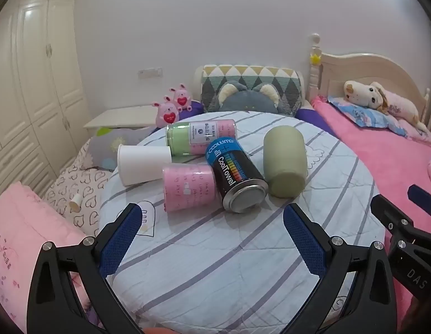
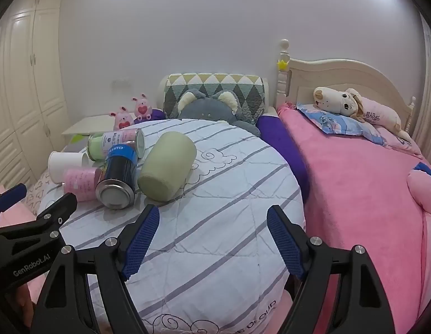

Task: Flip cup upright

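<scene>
A matte sage-green cup (image 1: pixel 285 164) (image 2: pixel 166 165) lies on its side on a white quilt with grey stripes (image 1: pixel 229 256) (image 2: pixel 215 222), its flat closed base turned toward the cameras and its body pointing away toward the headboard. Just to its left lies a black metal can with a blue band and "CoolTowel" lettering (image 1: pixel 234 175) (image 2: pixel 119 175), also on its side, its silver end facing forward; whether the can and the cup touch cannot be told. Left of the can lies a pink cylindrical container with faint writing (image 1: pixel 189 188) (image 2: pixel 80 179), close against the can, and behind it a white paper cup (image 1: pixel 143 164) (image 2: pixel 63 164) rests on its side with its mouth facing left. Behind these lies a clear-walled can of green and pink contents with a white label (image 1: pixel 201 137) (image 2: pixel 115 143), also tipped over. The left gripper (image 1: pixel 212 239) hangs above the near part of the quilt with its blue-padded fingers (image 1: pixel 119 236) spread wide and nothing between them, short of the cluster. The right gripper (image 2: pixel 212 239) is likewise released, its blue pads (image 2: pixel 285 239) wide apart over bare quilt, nearer than the green cup and to its right. A pink blanket (image 2: pixel 368 194) covers the bed to the right, where a cream plush dog (image 2: pixel 340 103) lies on a blue pillow (image 2: pixel 335 123).
</scene>
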